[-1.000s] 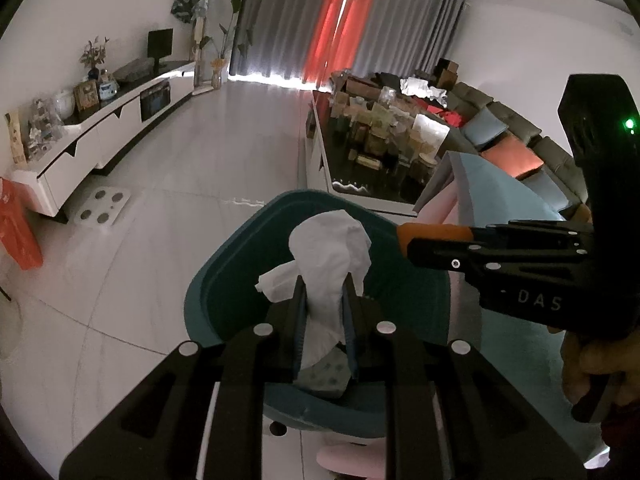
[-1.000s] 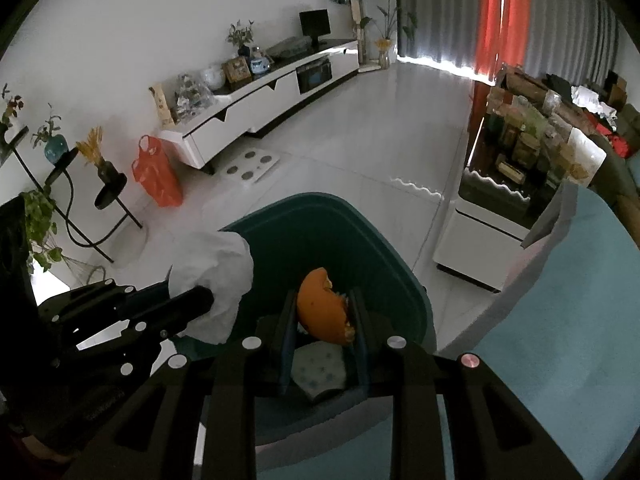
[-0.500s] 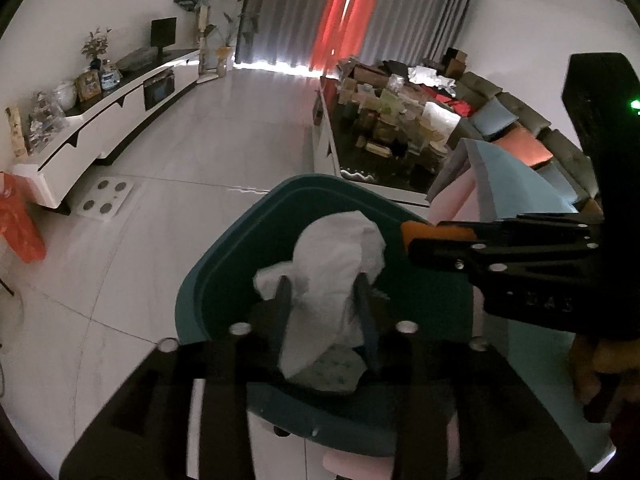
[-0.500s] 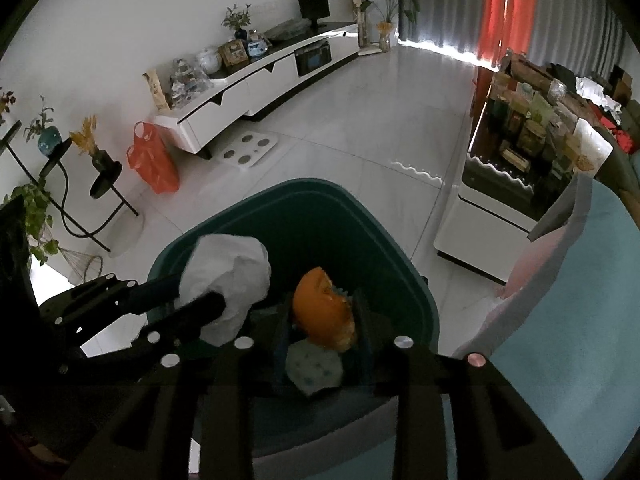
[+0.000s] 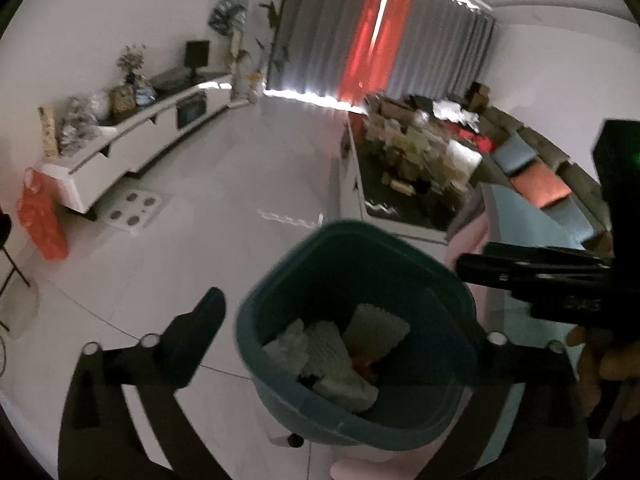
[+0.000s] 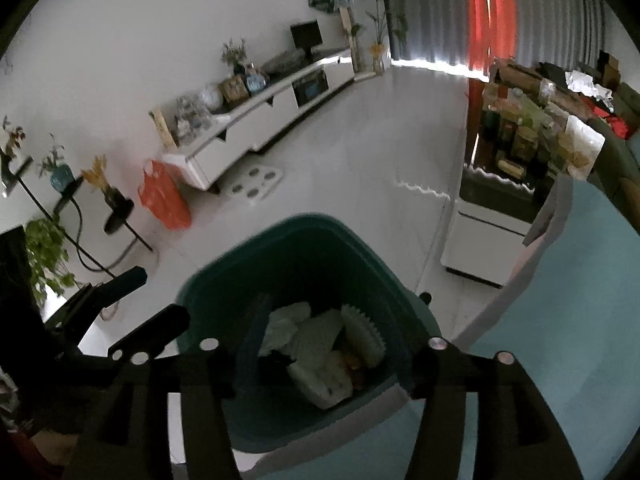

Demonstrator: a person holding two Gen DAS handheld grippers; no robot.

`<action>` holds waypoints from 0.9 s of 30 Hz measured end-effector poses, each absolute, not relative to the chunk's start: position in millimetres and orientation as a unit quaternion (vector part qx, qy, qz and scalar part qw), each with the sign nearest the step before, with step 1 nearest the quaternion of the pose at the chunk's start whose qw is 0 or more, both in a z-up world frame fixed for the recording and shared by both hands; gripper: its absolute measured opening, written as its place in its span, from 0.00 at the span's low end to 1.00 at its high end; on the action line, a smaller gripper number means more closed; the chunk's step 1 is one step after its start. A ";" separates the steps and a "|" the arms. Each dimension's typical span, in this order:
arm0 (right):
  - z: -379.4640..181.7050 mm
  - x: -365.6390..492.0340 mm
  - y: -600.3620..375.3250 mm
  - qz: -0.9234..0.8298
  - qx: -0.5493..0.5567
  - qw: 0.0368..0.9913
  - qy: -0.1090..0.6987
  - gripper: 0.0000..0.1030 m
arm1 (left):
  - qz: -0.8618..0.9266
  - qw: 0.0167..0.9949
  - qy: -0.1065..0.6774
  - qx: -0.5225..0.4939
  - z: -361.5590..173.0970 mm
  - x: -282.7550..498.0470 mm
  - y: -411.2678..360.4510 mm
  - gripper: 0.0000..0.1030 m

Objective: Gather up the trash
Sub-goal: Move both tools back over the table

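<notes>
Both grippers hang over the teal bin (image 5: pixel 288 384) in the lower centre of each view, and their jaws have just been opening with nothing left between them. The left gripper (image 5: pixel 344 320) stands spread wide, empty; the right gripper (image 6: pixel 336 336) is parted less far, also empty. Inside the bin lie crumpled white tissues (image 6: pixel 320 344) and, as far as the dim light shows, a bit of orange peel (image 5: pixel 366 364) among them.

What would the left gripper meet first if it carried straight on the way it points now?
Most likely the trash in the teal bin: the open left gripper, its jaws just opened and empty, aims into the bin's mouth at the crumpled paper. Depth is unclear, so the near rim might come first.
</notes>
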State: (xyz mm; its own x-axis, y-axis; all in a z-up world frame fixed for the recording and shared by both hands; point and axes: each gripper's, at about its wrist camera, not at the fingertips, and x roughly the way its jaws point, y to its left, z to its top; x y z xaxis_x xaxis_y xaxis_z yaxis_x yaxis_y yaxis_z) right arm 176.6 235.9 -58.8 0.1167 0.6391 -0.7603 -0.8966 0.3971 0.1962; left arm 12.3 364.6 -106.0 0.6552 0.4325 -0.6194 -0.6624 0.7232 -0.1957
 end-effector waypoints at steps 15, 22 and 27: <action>19.6 136.7 106.4 0.516 -0.077 0.808 0.274 0.94 | 0.329 0.923 0.154 -0.129 5.5 -34.4 285.5 0.95; 30.6 122.3 32.2 0.477 -0.053 0.846 0.235 0.94 | 0.262 0.953 0.122 -0.087 34.1 -21.9 218.4 0.95; 28.4 116.7 -21.3 0.437 -0.033 0.873 0.213 0.94 | 0.210 0.968 0.119 -0.070 41.8 -9.4 169.5 0.95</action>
State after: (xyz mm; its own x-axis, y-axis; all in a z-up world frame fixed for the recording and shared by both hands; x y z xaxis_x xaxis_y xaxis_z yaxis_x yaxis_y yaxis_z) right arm 116.7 -21.3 28.4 0.5268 0.7495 -0.4010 -0.7775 0.6155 0.1290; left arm -9.4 169.5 41.8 0.8834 0.3904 -0.2592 -0.4237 0.9017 -0.0859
